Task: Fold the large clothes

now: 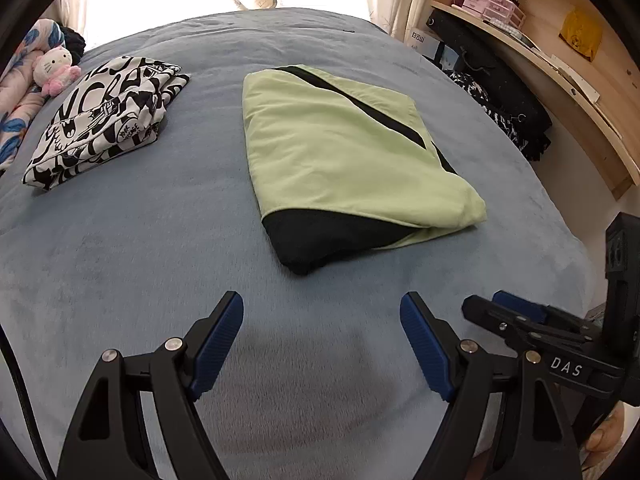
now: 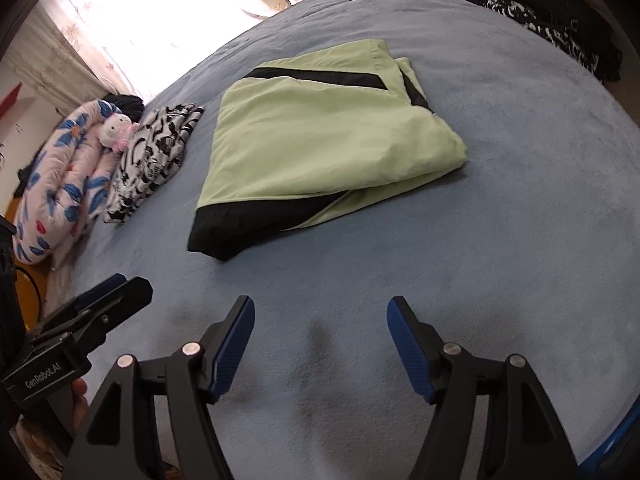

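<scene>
mid-bed on the blue blanket [image 1: 120, 260] lies the folded green garment [image 1: 340, 140], its long axis running away from the grippers, black hem nearest them. left gripper [image 1: 322, 340] and right gripper [image 2: 320, 344] hover just short of it, both spread wide and empty. a black-and-white folded garment [image 1: 104, 120] sits well left; bare blanket surrounds the green one.
</scene>
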